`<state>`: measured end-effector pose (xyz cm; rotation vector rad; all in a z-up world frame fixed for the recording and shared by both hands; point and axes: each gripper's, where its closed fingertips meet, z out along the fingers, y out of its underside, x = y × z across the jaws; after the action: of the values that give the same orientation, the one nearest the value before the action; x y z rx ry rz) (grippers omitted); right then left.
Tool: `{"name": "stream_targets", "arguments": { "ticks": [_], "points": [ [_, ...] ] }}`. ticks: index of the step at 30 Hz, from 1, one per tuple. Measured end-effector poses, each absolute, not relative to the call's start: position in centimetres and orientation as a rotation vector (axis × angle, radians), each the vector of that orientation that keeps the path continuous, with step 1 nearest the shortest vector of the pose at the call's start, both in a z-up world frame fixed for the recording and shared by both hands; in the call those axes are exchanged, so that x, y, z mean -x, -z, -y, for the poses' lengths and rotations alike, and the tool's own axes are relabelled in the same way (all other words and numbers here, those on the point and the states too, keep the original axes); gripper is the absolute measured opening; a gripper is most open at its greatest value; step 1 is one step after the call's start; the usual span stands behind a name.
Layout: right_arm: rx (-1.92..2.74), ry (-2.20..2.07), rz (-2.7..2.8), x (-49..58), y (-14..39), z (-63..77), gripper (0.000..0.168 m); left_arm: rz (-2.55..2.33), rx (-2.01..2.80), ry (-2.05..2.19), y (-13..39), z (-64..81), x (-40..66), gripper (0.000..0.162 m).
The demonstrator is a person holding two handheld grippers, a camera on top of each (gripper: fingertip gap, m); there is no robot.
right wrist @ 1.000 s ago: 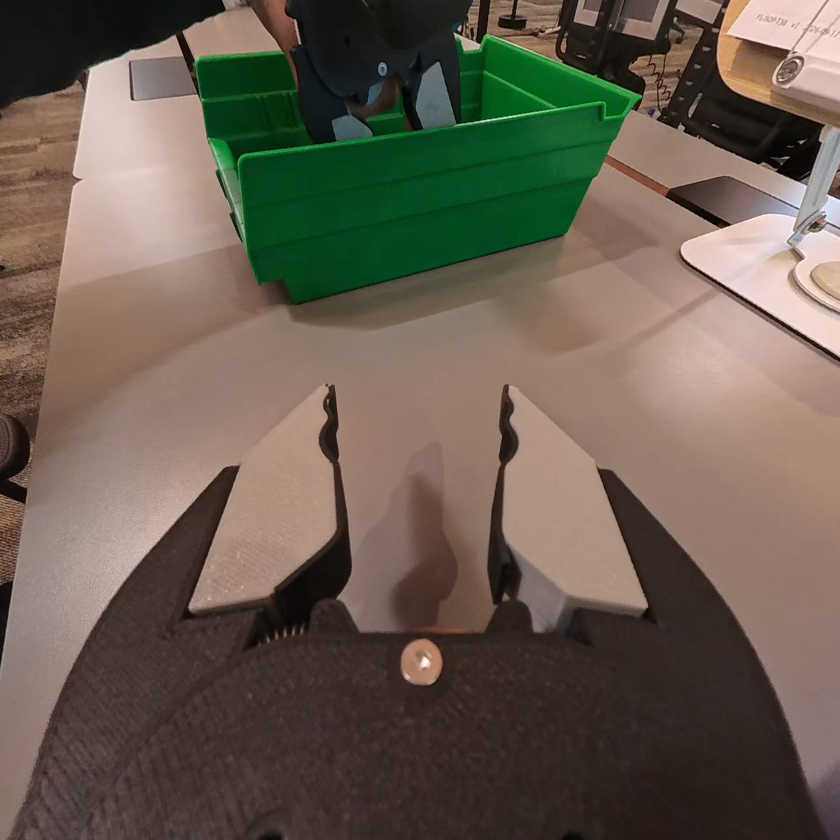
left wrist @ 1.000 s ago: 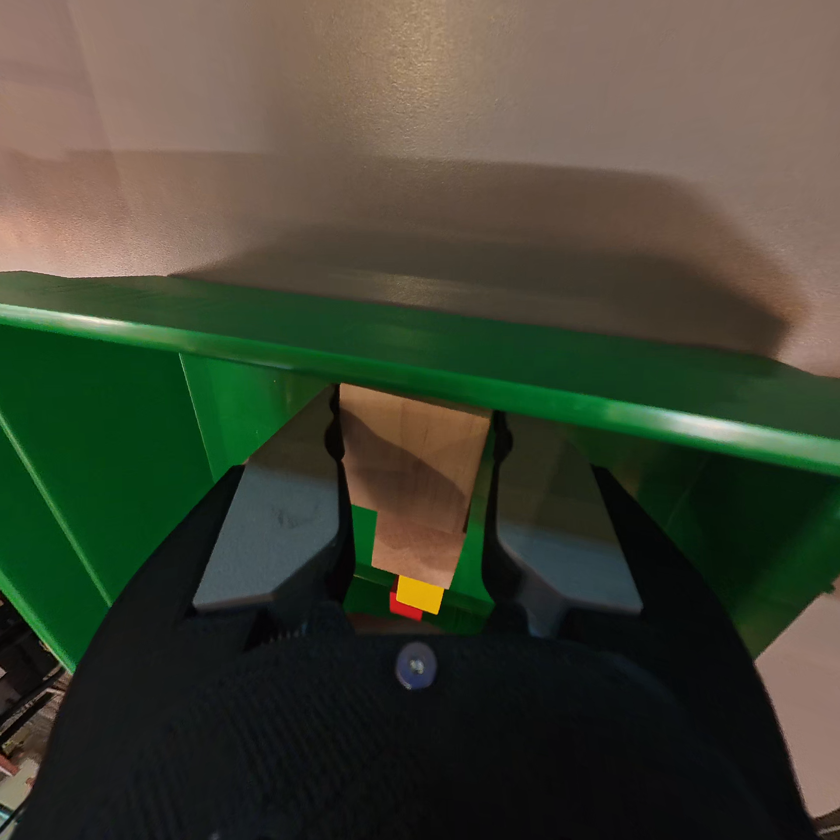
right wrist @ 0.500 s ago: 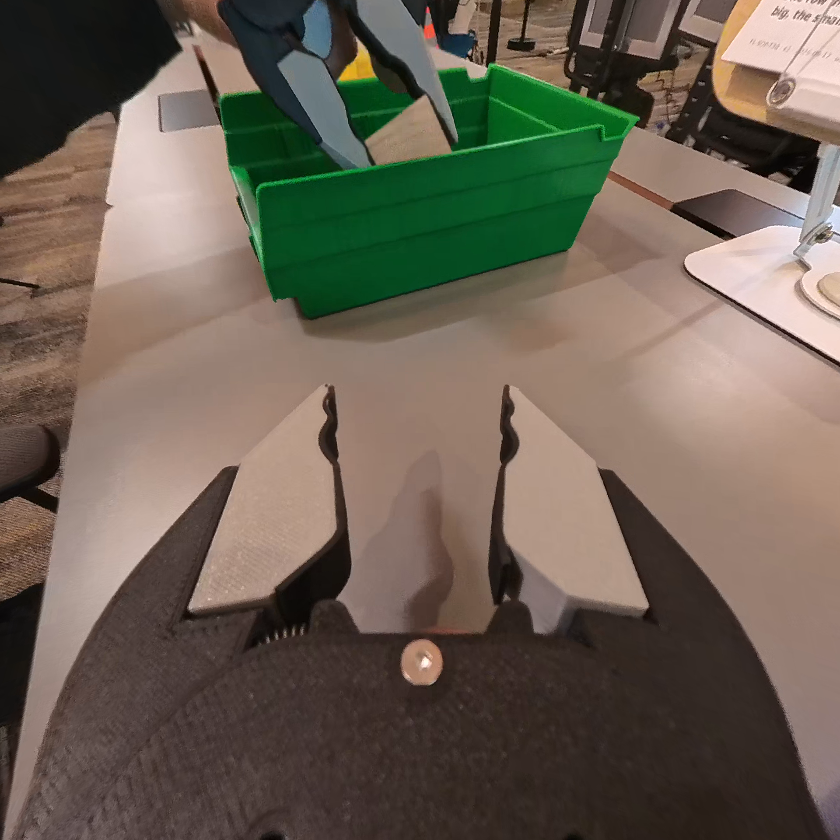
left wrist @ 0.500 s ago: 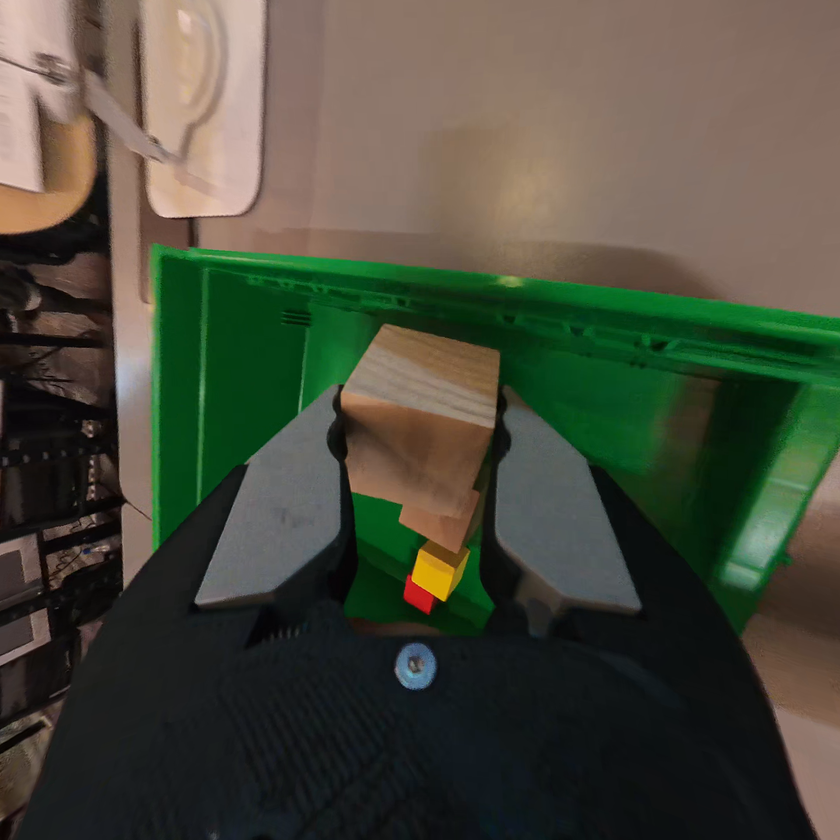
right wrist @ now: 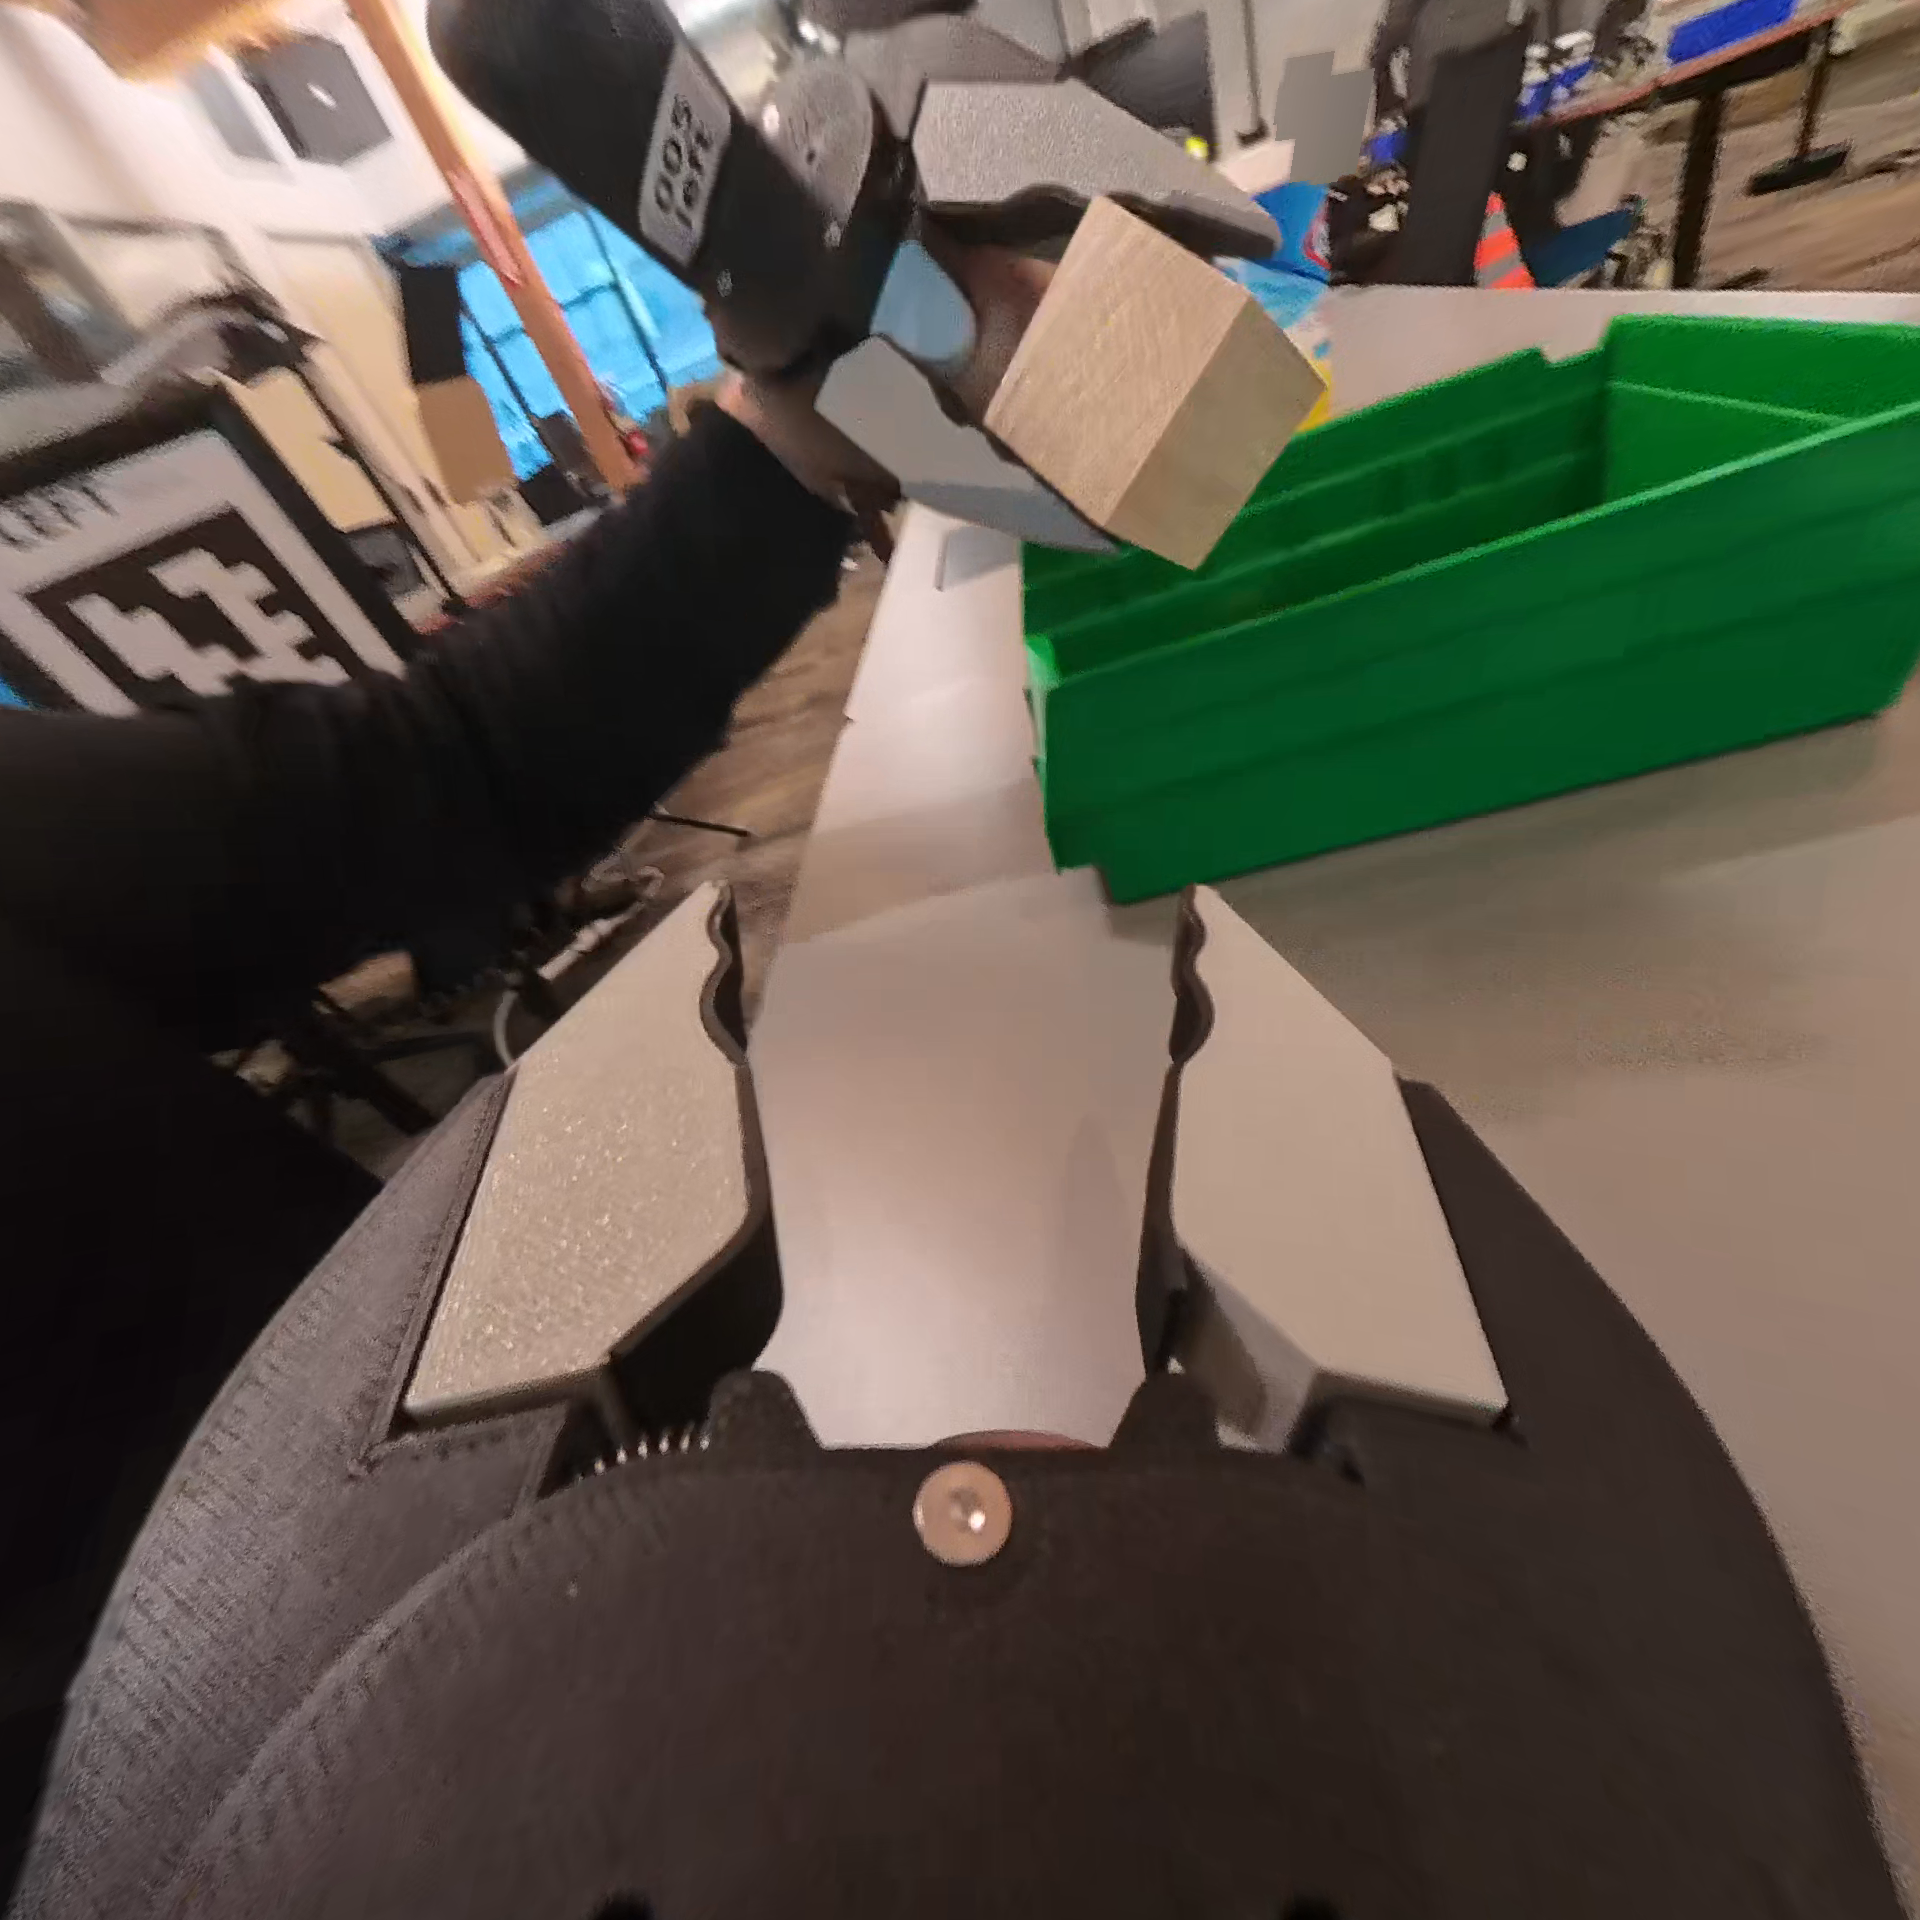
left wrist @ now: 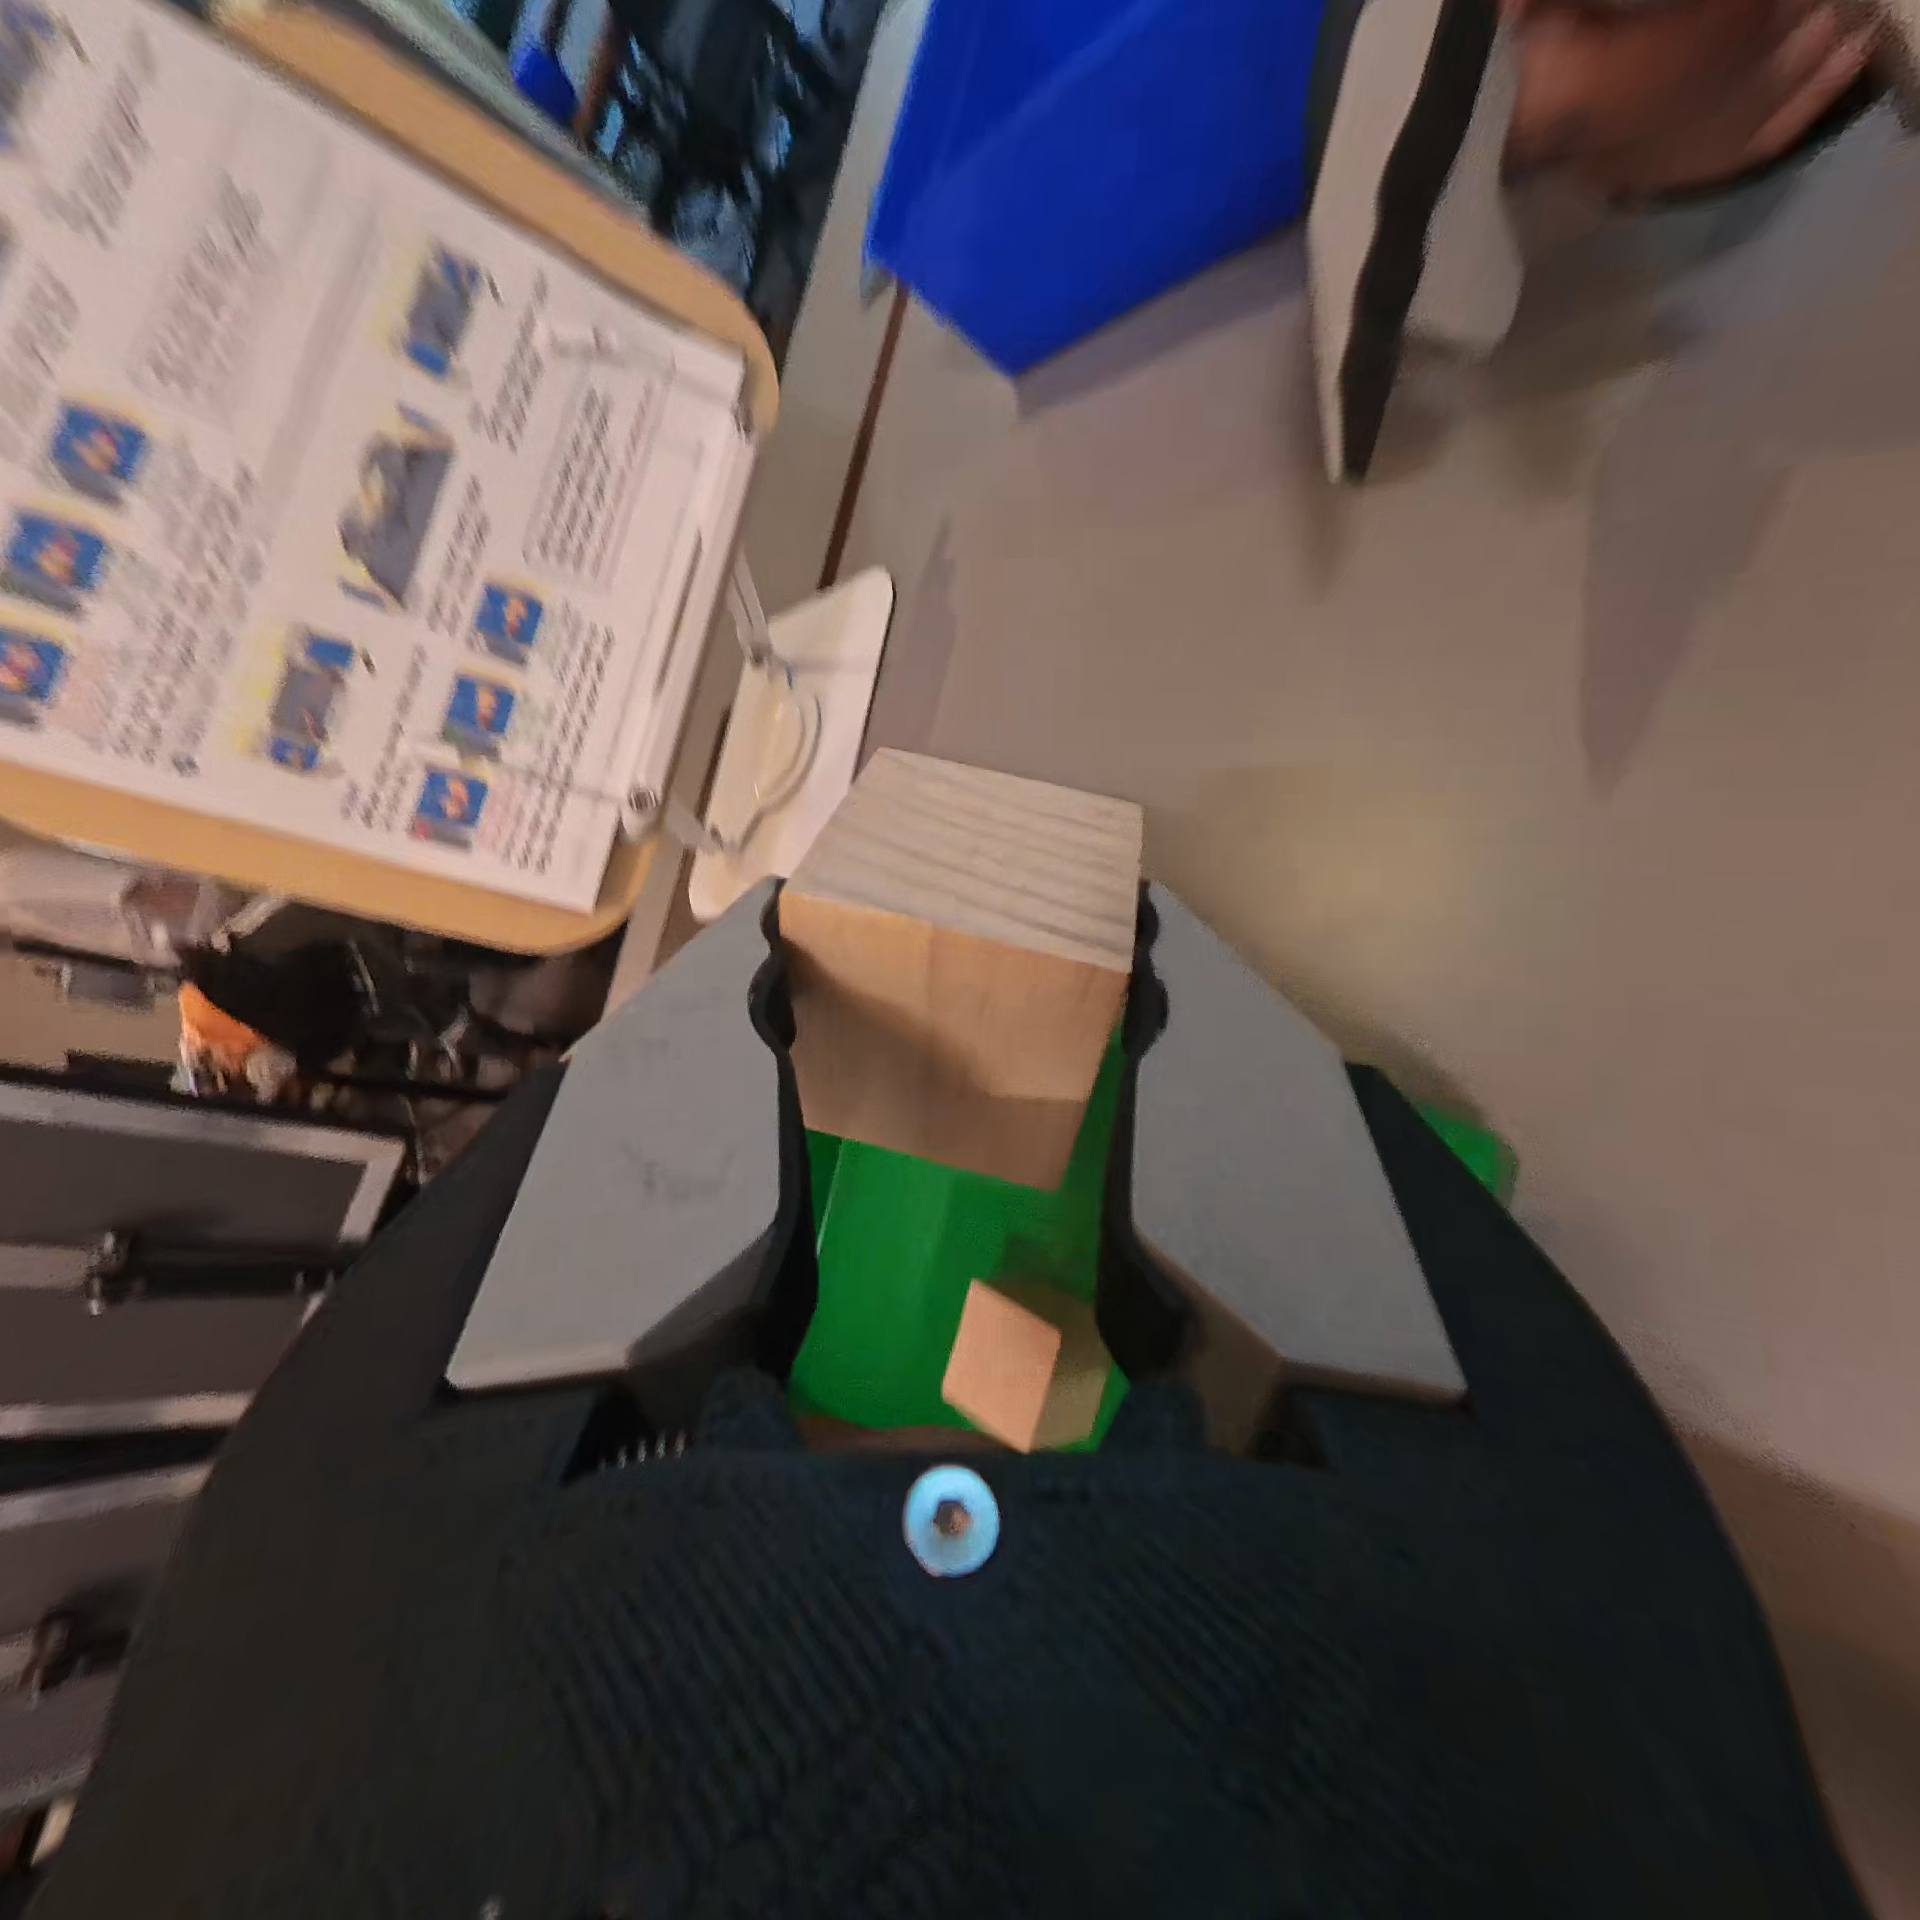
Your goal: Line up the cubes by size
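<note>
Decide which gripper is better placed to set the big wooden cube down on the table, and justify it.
Left. The left gripper is already shut on the large wooden cube, lifted above the green bin. The right gripper hangs open and empty over the table.

We see most of the left wrist view smeared by motion: the clipboard [left wrist: 343, 499] with its printed sheet is blurred and cut off at the left edge. The left gripper [left wrist: 956, 935] and the large wooden cube [left wrist: 961, 966] it clamps hide nearly all of the green bin [left wrist: 914, 1278]; only a strip shows between the fingers. A smaller wooden cube [left wrist: 1003, 1361] down there is partly covered by the gripper body, so we cannot tell what it rests on. The blue box [left wrist: 1081, 177] runs off the top edge. In the right wrist view the bin [right wrist: 1455, 675] is cut by the right edge, and its wall conceals its contents.
</note>
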<state>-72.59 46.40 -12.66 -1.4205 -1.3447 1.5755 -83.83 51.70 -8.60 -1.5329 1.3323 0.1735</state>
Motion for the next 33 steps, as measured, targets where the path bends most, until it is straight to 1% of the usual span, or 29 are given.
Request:
{"name": "stream_targets", "arguments": {
  "ticks": [4, 10, 15, 21, 22, 25, 30, 33],
  "points": [
    [1.380, -1.720, 1.297, 72.0, 10.6, -46.1, 0.084, -1.353, 1.353, -0.094, 6.4, -49.8, 78.5, 0.062],
    [1.323, -1.821, 1.195, 70.0, 7.2, -46.8, 0.083, -1.421, 1.117, -0.043, 5.2, -46.7, 71.3, 0.062],
    [1.207, -1.951, 1.231, 68.0, 4.9, -45.1, 0.083, -1.437, 0.958, -0.038, 4.6, -45.3, 67.5, 0.062],
    [1.216, -1.937, 1.279, 67.9, 5.2, -44.6, 0.082, -1.435, 0.890, -0.028, 4.7, -45.6, 65.8, 0.062],
    [1.214, -1.944, 1.286, 67.9, 5.2, -44.5, 0.081, -1.438, 0.887, -0.029, 4.8, -45.7, 65.6, 0.062],
    [1.221, -1.921, 1.304, 68.0, 5.7, -44.5, 0.057, -1.438, 0.868, -0.008, 4.9, -45.6, 65.1, 0.062],
    [1.275, -1.886, 1.274, 67.8, 5.9, -45.7, 0.057, -1.354, 0.923, -0.008, 5.3, -46.7, 65.0, 0.062],
    [1.292, -1.872, 1.248, 67.6, 5.8, -46.5, 0.057, -1.237, 0.991, 0.076, 5.2, -47.4, 65.0, 0.066]
  ]
}}
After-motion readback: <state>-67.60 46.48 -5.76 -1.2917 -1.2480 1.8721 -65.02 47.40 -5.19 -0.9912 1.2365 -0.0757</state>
